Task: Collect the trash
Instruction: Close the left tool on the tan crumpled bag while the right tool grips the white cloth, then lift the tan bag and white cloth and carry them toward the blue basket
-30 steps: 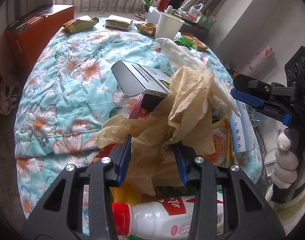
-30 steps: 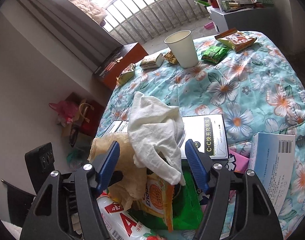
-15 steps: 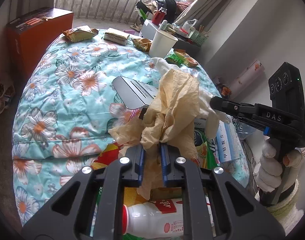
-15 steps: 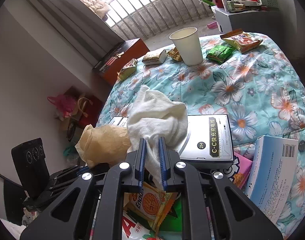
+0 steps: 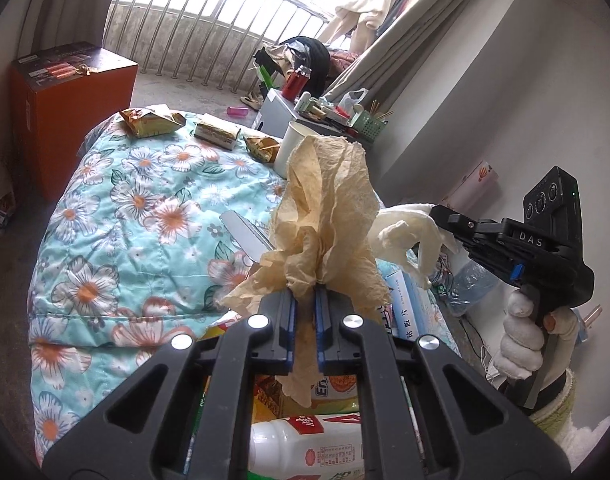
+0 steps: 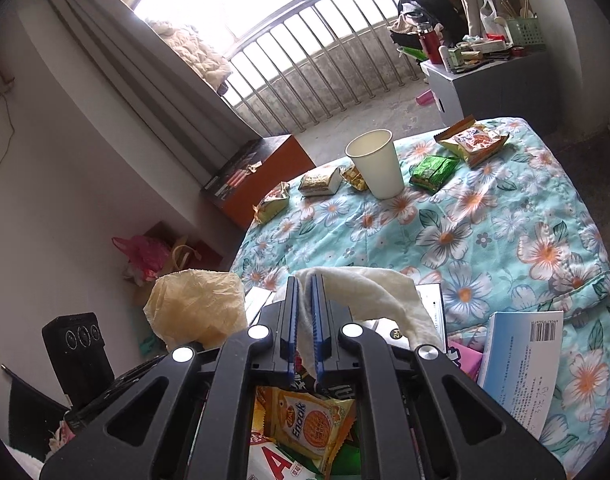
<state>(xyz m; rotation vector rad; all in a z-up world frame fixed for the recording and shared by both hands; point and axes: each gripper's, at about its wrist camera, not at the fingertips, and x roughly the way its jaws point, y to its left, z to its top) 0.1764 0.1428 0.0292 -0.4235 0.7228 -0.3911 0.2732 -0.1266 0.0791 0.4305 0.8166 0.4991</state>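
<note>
Left hand-held gripper (image 5: 304, 312) pressed together on a crumpled tan tissue (image 5: 325, 224), pinching it low at the gathered waist so the loose top fans upward and a tail droops below the jaws. Right hand-held gripper (image 6: 304, 320) likewise clamped, on a white tissue (image 6: 369, 284) that drapes over its right finger and hangs down the side; same white wad seen from the left wrist view dangling off the far tool (image 5: 409, 236). Both pieces lifted clear of the flowered bed cover (image 6: 485, 232), above the heap of wrappers near the bed's edge: a biscuit packet (image 6: 309, 424), a milk bottle (image 5: 305, 448), a grey box (image 5: 247, 234). Judged as near weightless, soft and limp: no crushing risk, no slip from weight, but thin paper likely to tear if tugged against a snag, and apt to flutter or slide out if pinched only by a stray corner. Best taken at the bunched middle, several layers thick, as here on the tan one; the white one looks held nearer an edge, so less secure, though hard to tell exactly. More trash well apart at the far end: a paper cup (image 6: 375, 162), a green packet (image 6: 433, 172), an orange snack bag (image 6: 473, 140), all light but crinkly and slicker, the cup easily squashed, better gripped at the rim wall.
</note>
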